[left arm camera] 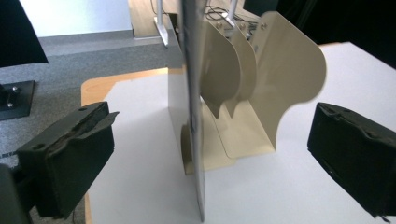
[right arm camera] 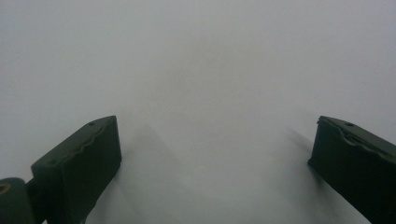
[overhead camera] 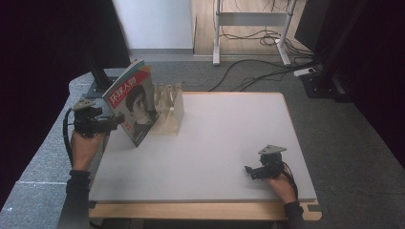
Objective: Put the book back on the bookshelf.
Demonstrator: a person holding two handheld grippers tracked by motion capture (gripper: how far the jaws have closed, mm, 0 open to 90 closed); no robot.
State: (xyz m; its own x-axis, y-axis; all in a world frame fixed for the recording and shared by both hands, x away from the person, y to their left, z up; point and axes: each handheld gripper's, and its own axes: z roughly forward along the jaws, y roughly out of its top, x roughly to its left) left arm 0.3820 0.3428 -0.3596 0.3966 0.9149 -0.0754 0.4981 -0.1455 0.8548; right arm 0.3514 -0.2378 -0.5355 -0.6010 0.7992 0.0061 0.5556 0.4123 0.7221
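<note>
Counter (overhead camera: 215,157): your white work surface, with bare space across the middle
Magazine (overhead camera: 133,102): stands on edge at the far left corner and leans against the rack; in your left gripper view its edge (left arm camera: 194,116) runs between the jaws, touching neither
Rack (overhead camera: 169,109): cream divider stand, just behind the magazine
Left gripper (overhead camera: 117,124): your jaws are spread wide, holding nothing
Right gripper (overhead camera: 249,171): rests near the right front edge, jaws wide, nothing between them
</note>
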